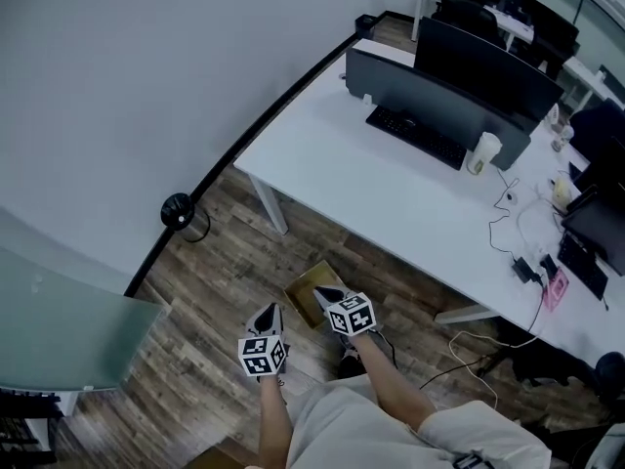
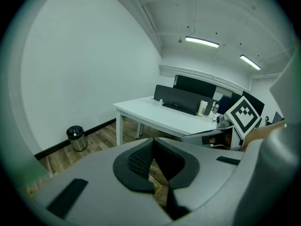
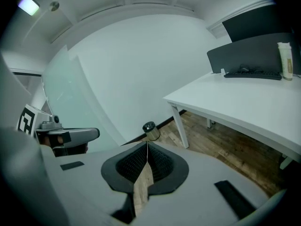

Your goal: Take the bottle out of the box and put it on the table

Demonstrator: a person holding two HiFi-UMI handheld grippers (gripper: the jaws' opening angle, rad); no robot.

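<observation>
On the floor, the box [image 1: 303,288] lies corner-first toward the table [image 1: 391,189].

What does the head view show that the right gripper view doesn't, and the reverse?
Only the head view: the marker cube on the right gripper and a pink case on the table. Only the right gripper view: a ceiling light. Both: the table, the bin, the keyboard, the left gripper.

Wooden floor [image 1: 225,252], cardboard box [image 1: 305,286], round bin [image 1: 179,211]
</observation>
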